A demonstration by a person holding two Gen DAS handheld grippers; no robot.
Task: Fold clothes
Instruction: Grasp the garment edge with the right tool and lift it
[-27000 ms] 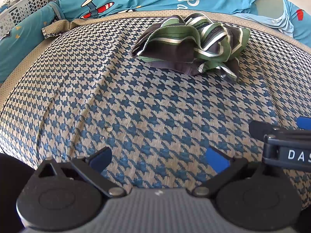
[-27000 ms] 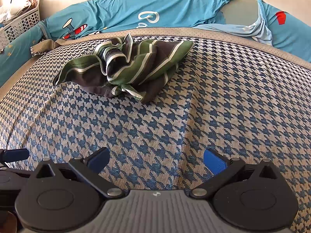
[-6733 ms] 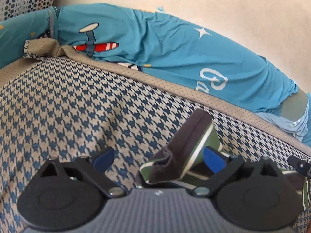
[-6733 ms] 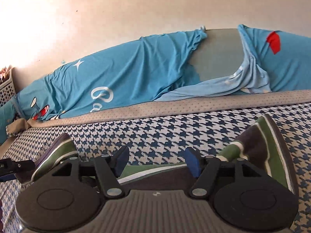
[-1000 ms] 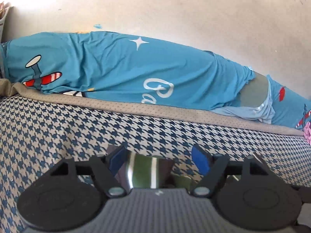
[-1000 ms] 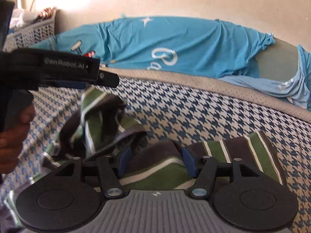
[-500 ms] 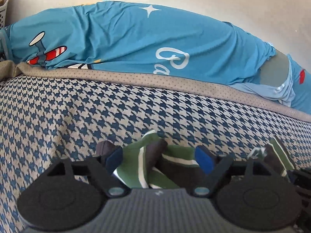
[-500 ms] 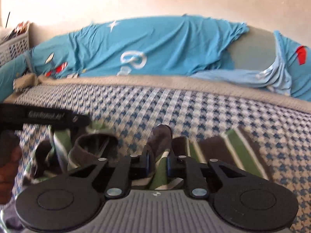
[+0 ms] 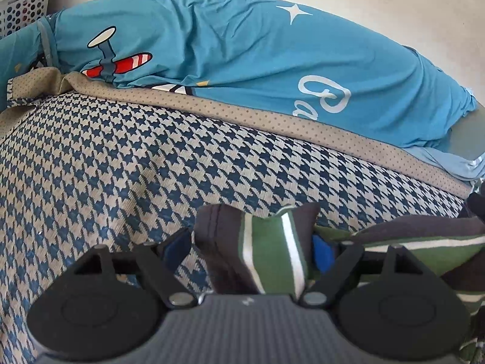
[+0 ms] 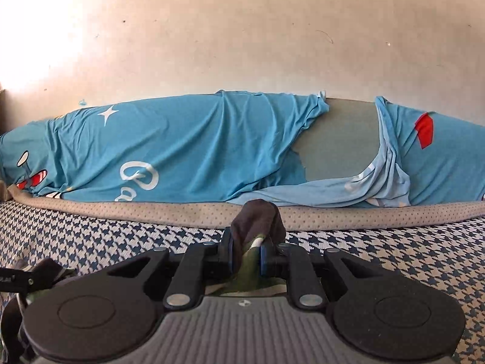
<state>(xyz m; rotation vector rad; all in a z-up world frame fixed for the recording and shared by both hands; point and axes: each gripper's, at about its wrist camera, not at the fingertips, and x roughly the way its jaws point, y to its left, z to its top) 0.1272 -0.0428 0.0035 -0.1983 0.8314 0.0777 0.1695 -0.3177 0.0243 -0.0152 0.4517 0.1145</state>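
My right gripper [image 10: 246,256] pinches a fold of the dark, green-and-white striped cloth garment [image 9: 269,251]; my left gripper [image 9: 250,250] stands open, another fold rising between its fingers.

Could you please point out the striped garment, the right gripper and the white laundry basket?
striped garment [image 9: 272,254]: left wrist view, green stripe.
right gripper [image 10: 246,253]: right wrist view, between its fingertips.
white laundry basket [image 9: 24,9]: left wrist view, perforated wall.

Counted one green-and-grey striped garment [image 9: 272,251], two grippers, left gripper [image 9: 251,250] and right gripper [image 10: 246,254], one houndstooth bed cover [image 9: 121,166], one blue printed sheet [image 10: 197,154], one white perforated basket [image 9: 24,9]
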